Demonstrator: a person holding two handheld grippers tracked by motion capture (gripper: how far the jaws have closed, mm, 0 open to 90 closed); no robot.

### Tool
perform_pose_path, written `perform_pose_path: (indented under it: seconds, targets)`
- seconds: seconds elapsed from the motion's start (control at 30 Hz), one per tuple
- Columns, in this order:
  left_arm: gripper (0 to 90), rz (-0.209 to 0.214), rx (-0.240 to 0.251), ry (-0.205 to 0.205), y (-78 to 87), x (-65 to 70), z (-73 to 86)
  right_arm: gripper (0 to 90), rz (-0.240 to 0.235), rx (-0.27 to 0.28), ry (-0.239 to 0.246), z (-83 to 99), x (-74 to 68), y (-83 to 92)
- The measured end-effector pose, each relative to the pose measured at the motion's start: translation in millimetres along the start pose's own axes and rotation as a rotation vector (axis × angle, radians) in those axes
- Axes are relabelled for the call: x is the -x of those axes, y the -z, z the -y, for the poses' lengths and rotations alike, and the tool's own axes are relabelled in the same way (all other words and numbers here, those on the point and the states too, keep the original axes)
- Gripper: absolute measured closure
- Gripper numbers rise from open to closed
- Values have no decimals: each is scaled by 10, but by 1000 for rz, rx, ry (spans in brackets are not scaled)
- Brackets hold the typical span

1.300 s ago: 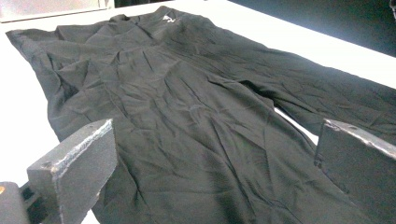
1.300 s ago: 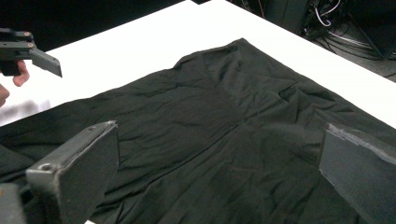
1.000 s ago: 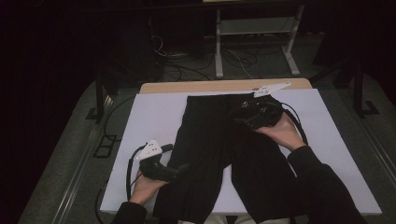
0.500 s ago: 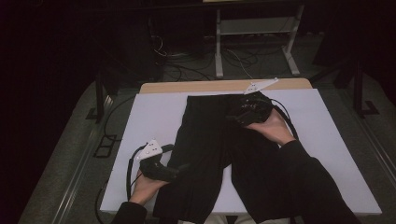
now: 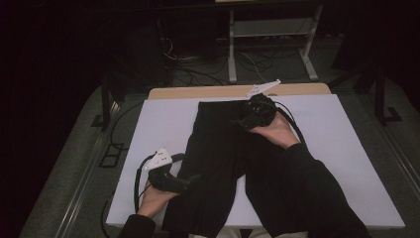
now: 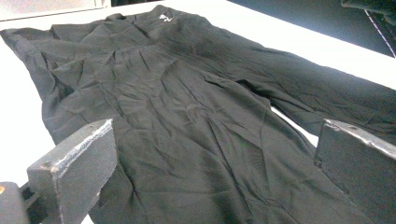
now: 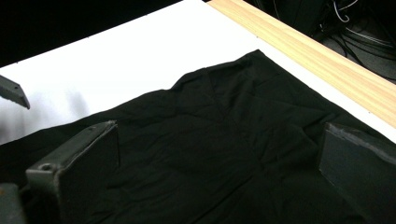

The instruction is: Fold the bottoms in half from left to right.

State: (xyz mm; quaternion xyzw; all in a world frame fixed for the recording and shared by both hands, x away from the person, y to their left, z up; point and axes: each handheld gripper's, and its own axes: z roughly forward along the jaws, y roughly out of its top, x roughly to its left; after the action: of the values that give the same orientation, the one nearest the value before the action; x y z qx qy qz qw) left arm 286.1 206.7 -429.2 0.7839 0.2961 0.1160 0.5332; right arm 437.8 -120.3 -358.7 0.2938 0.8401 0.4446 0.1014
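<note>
Black trousers (image 5: 218, 148) lie flat on the white sheet (image 5: 163, 124), waistband toward the far edge, legs toward the person. My left gripper (image 5: 190, 179) rests at the outer edge of the left leg, jaws open, with cloth (image 6: 187, 121) spread ahead of them. My right gripper (image 5: 242, 121) hovers over the waistband area near the far edge, jaws wide open above the dark fabric (image 7: 219, 154). Nothing is clamped in either one.
The table's wooden far edge (image 5: 198, 92) shows beyond the sheet and again as a wooden strip (image 7: 317, 51) in the right gripper view. A white metal stand (image 5: 270, 34) and loose cables (image 5: 188, 64) sit on the floor behind. The person's dark sleeve (image 5: 317, 193) covers the right leg.
My right gripper has travelled farther toward the waistband and a little left. The left gripper has stayed in place at the left leg.
</note>
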Motion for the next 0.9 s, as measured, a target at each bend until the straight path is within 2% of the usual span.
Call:
perform_pose_path:
  seconds: [0.4, 0.9]
  targets:
    - [0, 5, 2, 1, 2, 4, -1, 0, -4, 1, 9, -142, -17, -157]
    - [0, 7, 5, 5, 10, 5, -2, 0, -4, -22, 22, -355, -28, -384]
